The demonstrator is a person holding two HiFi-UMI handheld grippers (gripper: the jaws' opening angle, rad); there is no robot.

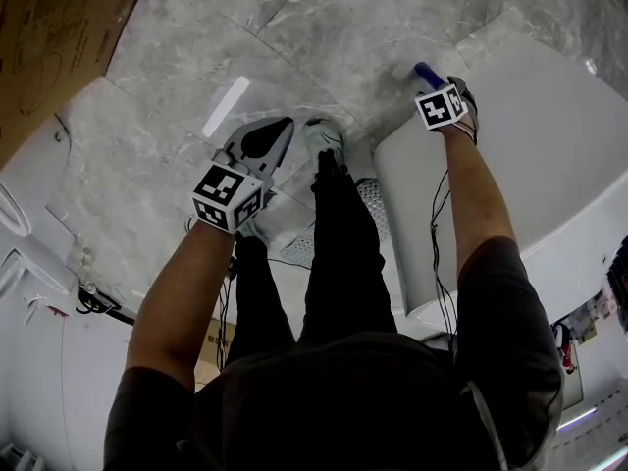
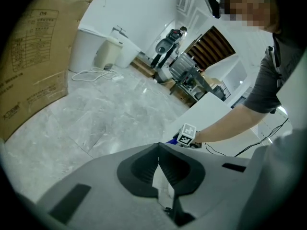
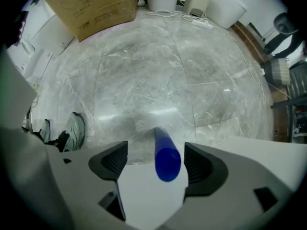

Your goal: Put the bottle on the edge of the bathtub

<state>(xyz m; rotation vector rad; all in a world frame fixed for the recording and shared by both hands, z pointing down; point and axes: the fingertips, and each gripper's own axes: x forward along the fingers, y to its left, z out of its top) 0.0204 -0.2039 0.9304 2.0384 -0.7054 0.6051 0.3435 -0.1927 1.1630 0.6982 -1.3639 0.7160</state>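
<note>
Grey marble floor tiles (image 1: 294,47) filled the room. A cardboard box (image 1: 49,27) sat upper left, its print too small to read. The plain blue bottle (image 3: 165,155) stood on the white bathtub (image 1: 549,145) rim, lower centre, between the right gripper's (image 3: 156,152) wide-apart jaws, pads clear of it. The left gripper (image 2: 159,164) was closed on nothing.

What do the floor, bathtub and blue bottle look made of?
Floor: grey veined stone or marble-look tile, polished; it mirrors the ceiling lights and shows thin joints.
Bathtub: smooth glossy white, likely acrylic or enamel; cannot tell which.
Bottle: opaque blue, even colour with a soft sheen, probably plastic.
</note>
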